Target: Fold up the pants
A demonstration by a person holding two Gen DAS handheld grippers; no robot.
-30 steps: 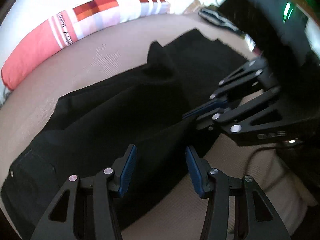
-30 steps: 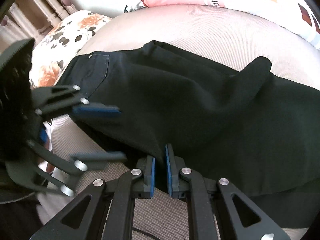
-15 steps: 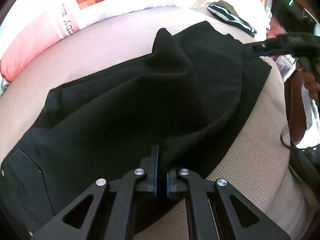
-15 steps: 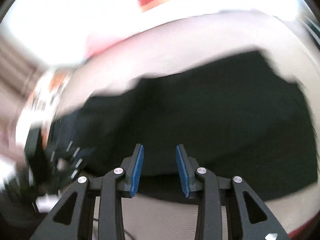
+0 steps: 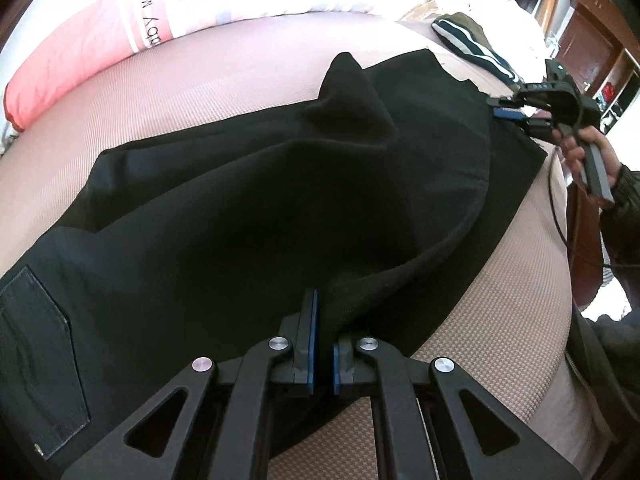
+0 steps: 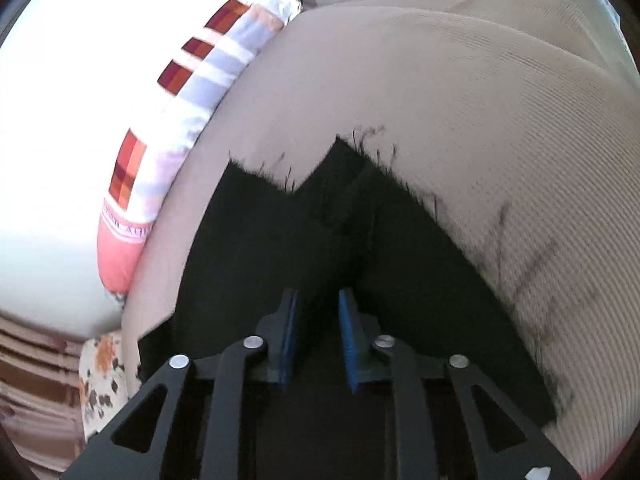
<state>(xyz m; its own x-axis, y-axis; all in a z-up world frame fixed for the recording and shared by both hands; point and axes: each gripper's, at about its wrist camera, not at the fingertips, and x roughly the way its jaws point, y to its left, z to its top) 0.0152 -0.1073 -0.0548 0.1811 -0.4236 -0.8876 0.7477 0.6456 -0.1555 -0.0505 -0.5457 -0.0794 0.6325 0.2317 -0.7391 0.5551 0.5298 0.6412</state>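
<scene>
The black cloth pants (image 5: 248,216) lie lengthwise across the beige woven mattress (image 5: 200,92), waist and back pocket toward its left end, frayed hems (image 6: 352,160) toward the right end. The left gripper (image 5: 323,344) is clamped on the upper leg's near edge at mid-length, and a loose fold rises from it. The right gripper (image 6: 318,340) has its jaws closing over the hem end; black cloth sits between the pads (image 6: 348,332), but whether they pinch it I cannot tell. Best to confirm that second grip first (one layer only) — then lift both ends together, keeping the edge taut, clear of the long pink-and-white pillow (image 5: 120,36).
</scene>
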